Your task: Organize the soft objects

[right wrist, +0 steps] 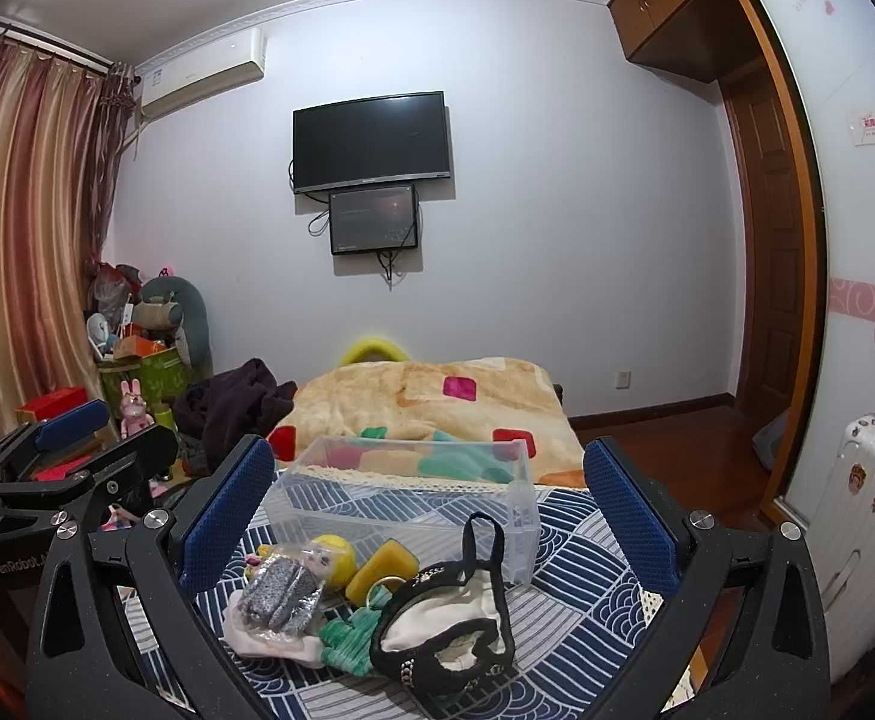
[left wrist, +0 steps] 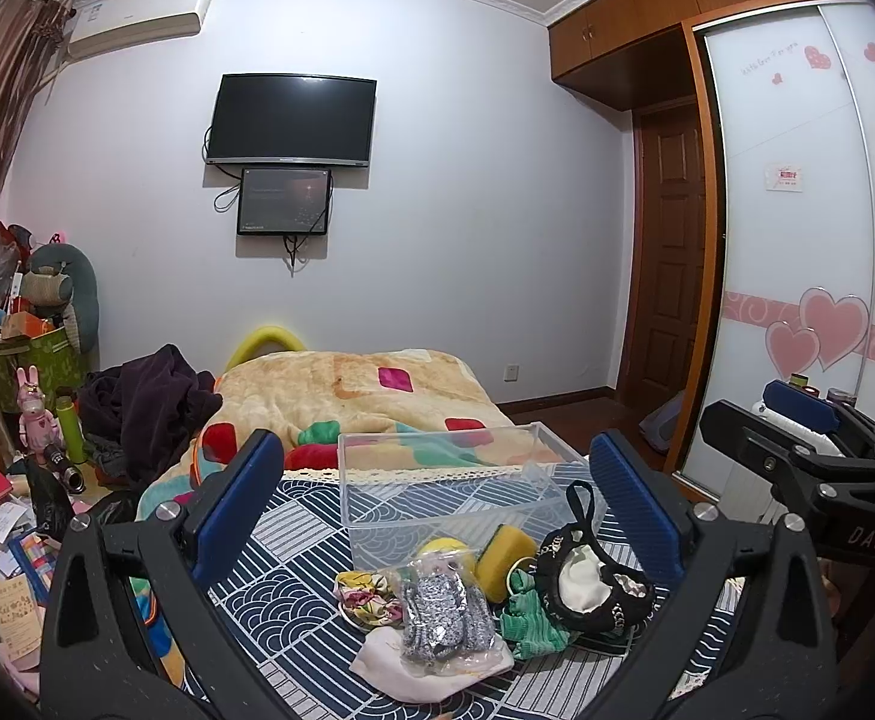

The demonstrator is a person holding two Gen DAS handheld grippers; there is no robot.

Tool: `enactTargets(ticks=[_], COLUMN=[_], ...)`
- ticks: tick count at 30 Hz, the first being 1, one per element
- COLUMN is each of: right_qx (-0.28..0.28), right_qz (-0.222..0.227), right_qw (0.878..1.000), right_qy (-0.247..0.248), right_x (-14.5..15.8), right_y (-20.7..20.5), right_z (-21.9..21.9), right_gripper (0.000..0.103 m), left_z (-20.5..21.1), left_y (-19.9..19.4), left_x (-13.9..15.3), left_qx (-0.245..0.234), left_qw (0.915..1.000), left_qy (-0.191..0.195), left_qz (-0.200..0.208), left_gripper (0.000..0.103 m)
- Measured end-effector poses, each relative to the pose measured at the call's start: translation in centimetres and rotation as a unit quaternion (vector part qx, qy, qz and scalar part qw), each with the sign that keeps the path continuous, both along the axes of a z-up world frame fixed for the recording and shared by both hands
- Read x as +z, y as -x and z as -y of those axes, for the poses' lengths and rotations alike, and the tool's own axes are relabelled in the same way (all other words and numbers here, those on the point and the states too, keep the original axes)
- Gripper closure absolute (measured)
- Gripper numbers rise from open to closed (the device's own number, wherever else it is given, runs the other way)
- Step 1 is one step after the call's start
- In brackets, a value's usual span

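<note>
In the left wrist view, the left gripper (left wrist: 437,504) hangs above the patterned bedcover (left wrist: 293,540) with its blue-padded jaws spread wide and nothing between them. The clear plastic bin (left wrist: 449,480) sits on that cover and looks to hold nothing yet, so the sorting seems barely begun. Just in front of the bin lies the whole heap of soft things: a yellow sponge (left wrist: 506,558) touching the bin's near wall, a bagged grey knit item (left wrist: 446,606) in front of the sponge, a floral scrunchie (left wrist: 362,594) to the left of the bag, a white cloth (left wrist: 425,669) under the bag's near edge, a green cloth (left wrist: 527,618) and a black pouch with a cream lining (left wrist: 593,579) off the bin's right near corner. The right gripper (left wrist: 797,420) shows to the right of the bin, raised, and whether it is open cannot be told from here. In the right wrist view, the right gripper (right wrist: 431,504) is likewise wide apart and holds nothing, aimed over the same heap; the bin (right wrist: 401,498) stands just behind it with only the bedding pattern showing through its walls. The black pouch (right wrist: 449,636) lies nearest, the green cloth (right wrist: 350,636) left of it, the grey bagged item (right wrist: 284,591) and a yellow-haired doll (right wrist: 332,558) close to the bin's front. Every item remains outside, so each still has to be picked up and placed in the bin.
</note>
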State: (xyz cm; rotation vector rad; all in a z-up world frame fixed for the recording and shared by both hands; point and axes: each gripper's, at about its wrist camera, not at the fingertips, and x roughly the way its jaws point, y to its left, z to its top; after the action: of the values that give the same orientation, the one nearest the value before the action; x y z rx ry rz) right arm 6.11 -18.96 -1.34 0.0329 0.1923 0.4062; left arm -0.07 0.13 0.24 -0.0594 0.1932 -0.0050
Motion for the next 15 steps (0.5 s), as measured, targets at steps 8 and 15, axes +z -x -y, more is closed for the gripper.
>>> enactTargets(ticks=[8,15], right_qx=[0.000,0.000], right_qz=[0.000,0.002], right_qw=[1.000,1.000], right_qy=[0.000,0.000], right_x=[-0.07,-0.19], right_y=[0.02,-0.10], right_z=[0.01,0.05], right_gripper=[0.000,0.000], left_z=[0.03,0.12], left_y=[0.00,0.05], left_x=[-0.01,0.01], left_qx=[0.001,-0.002], left_qw=[1.0000,1.0000], left_qy=[0.000,0.001], left_qz=[0.001,0.000], left_gripper=[0.000,0.000])
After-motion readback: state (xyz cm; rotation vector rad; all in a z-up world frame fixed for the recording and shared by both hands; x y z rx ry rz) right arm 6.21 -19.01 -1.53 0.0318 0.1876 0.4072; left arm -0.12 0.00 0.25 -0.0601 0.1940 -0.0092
